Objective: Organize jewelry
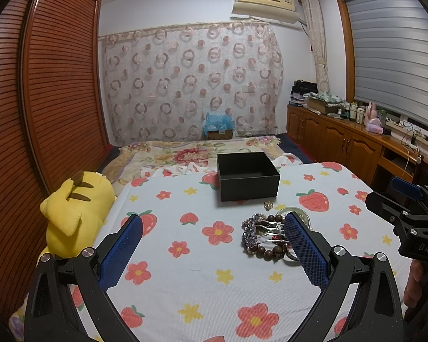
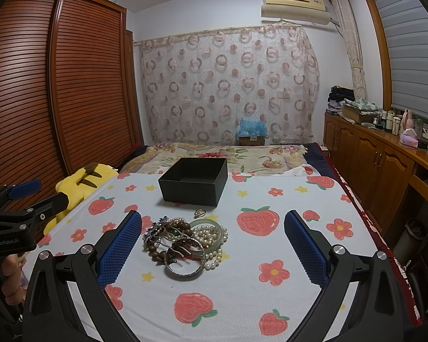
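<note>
A pile of jewelry (image 2: pixel 182 242) lies on the strawberry-print cloth: wooden bead bracelets, a pearl string, a jade bangle, a metal bangle and a purple hair clip. A small ring (image 2: pixel 199 213) lies just beyond it. An open, empty black box (image 2: pixel 194 182) stands behind. My right gripper (image 2: pixel 212 245) is open above the cloth, the pile near its left finger. My left gripper (image 1: pixel 214 248) is open; the pile (image 1: pixel 266 236) is beside its right finger, which hides part of it. The ring (image 1: pixel 268 205) and box (image 1: pixel 246 176) lie further off.
A yellow plush toy (image 1: pixel 77 213) lies at the cloth's left edge. A floral bedspread (image 2: pixel 214 154) stretches behind the box. A brown louvred wardrobe (image 1: pixel 42 99) stands on the left, and wooden cabinets (image 2: pixel 385 159) with bottles stand on the right.
</note>
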{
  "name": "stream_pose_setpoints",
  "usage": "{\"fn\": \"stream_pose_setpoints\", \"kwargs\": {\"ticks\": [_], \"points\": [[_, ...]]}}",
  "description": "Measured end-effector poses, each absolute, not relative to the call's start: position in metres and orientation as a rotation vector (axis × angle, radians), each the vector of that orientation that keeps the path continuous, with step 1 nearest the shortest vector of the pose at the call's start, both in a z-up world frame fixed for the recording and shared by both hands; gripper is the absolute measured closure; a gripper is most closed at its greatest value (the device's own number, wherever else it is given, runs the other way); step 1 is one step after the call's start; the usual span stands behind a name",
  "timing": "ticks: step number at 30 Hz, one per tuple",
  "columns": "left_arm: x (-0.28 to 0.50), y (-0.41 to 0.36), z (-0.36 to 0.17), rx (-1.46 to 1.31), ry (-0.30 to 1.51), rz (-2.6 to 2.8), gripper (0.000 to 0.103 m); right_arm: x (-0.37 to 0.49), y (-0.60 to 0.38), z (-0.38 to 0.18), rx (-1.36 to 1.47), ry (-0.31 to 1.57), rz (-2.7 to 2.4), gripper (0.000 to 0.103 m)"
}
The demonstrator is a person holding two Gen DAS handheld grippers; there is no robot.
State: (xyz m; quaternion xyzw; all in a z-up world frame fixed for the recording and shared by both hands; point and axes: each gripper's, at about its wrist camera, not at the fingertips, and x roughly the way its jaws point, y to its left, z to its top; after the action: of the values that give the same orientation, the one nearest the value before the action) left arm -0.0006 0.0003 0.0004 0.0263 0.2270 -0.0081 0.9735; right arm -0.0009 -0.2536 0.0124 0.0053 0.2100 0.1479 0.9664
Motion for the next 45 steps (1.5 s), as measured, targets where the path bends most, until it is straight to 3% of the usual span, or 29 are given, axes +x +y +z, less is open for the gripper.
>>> {"fn": "stream_pose_setpoints", "kwargs": {"ticks": [28,39,45], "points": [[0.000,-0.005,-0.001,0.048,0.473,-0.014,0.007,0.003,-0.251,0.008,0.009,0.436,0.299,0.002],[0.019,0.005,-0.025,0.062,0.551,-0.031,0.007,0.011,-0.247,-0.014,-0.013,0.483,0.359,0.003],[0.032,0.010,-0.041,0.051,0.606,-0.054,0.007,0.020,-0.240,-0.034,-0.040,0.550,0.412,0.015]]}}
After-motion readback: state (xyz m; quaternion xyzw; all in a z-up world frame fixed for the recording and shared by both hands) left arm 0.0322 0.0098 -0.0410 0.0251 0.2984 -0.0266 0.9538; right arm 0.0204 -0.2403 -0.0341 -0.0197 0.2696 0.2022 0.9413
